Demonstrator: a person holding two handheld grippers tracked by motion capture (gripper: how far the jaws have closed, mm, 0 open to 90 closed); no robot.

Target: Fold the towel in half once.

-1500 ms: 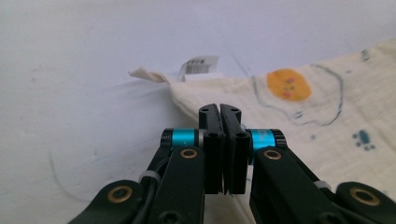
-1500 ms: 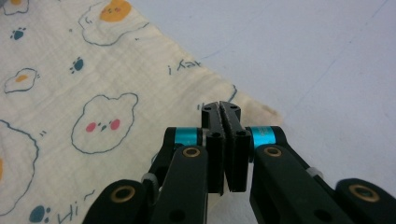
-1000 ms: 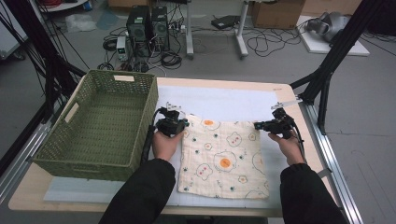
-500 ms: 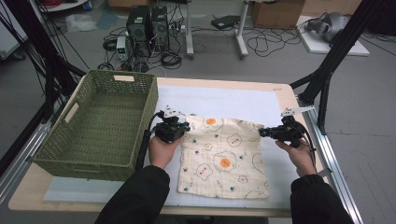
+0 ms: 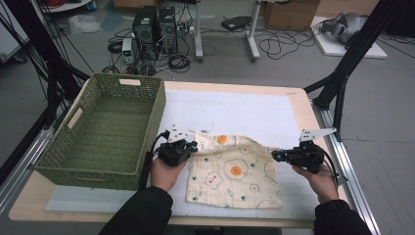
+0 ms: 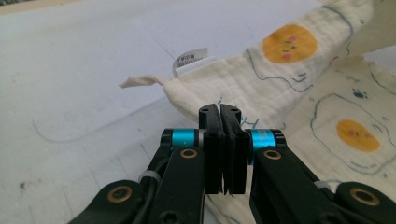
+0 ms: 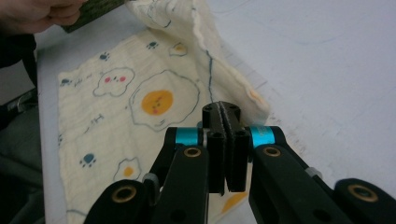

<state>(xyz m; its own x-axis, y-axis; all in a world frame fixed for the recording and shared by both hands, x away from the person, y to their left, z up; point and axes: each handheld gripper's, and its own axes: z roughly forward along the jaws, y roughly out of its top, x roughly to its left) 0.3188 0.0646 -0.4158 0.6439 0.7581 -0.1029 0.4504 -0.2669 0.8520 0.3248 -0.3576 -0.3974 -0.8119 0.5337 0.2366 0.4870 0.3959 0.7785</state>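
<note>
Cloth (image 5: 235, 174): soft cream muslin, fried-egg print

- The left gripper (image 5: 192, 145), clamped on a far corner of the cloth (image 5: 235, 171), is drawing away to the left, toward the green basket (image 5: 100, 132).
- The right gripper (image 5: 277, 155), clamped on the opposite far corner, is drawing away to the right, toward the table's right edge.
- The gap between the two grippers is widening.
- The far edge of the cloth is stretching out between them, and the cloth, earlier lying slack with its far edge bunched, is now pulling wider and flatter across the white mat (image 5: 235, 115).
</note>
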